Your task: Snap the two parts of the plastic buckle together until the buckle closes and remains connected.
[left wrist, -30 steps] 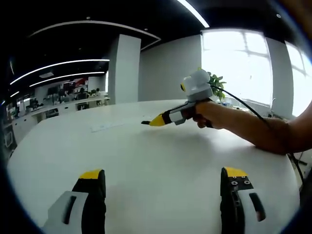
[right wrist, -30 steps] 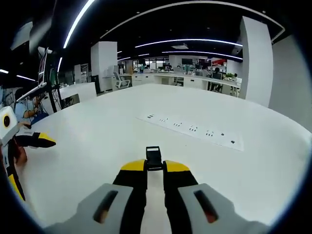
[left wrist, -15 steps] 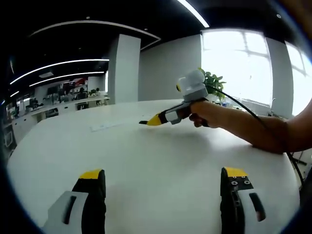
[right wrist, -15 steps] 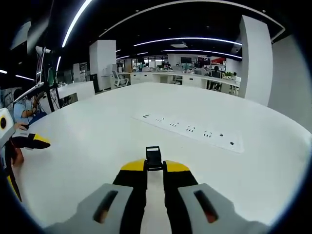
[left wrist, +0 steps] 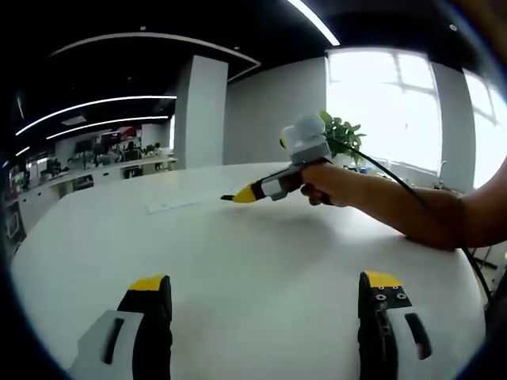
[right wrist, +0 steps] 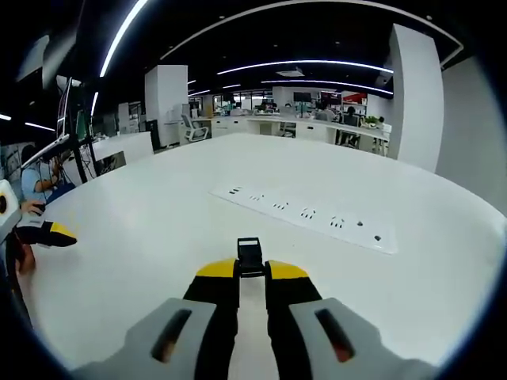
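In the right gripper view my right gripper (right wrist: 251, 271) is shut on a small black plastic buckle part (right wrist: 249, 255) that sticks out beyond its yellow tips, just above the white table (right wrist: 158, 237). In the left gripper view the same gripper (left wrist: 238, 195) hangs over the table's middle, held by a person's hand (left wrist: 325, 182), with a dark bit at its tip. My left gripper (left wrist: 265, 286) stands open low over the table (left wrist: 261, 253), its jaws wide apart with nothing between them. One of its yellow-tipped jaws (right wrist: 49, 233) comes in at the left edge of the right gripper view.
A long white power strip (right wrist: 305, 214) lies across the table beyond the buckle part. A green plant (left wrist: 342, 131) stands by the bright window, and a black cable (left wrist: 396, 178) trails along the person's forearm. Desks, monitors and a white column stand further back.
In the left gripper view the right gripper has drifted a little left and up. The right gripper view has shifted, so the left gripper sits closer to its left edge. The buckle part stays gripped.
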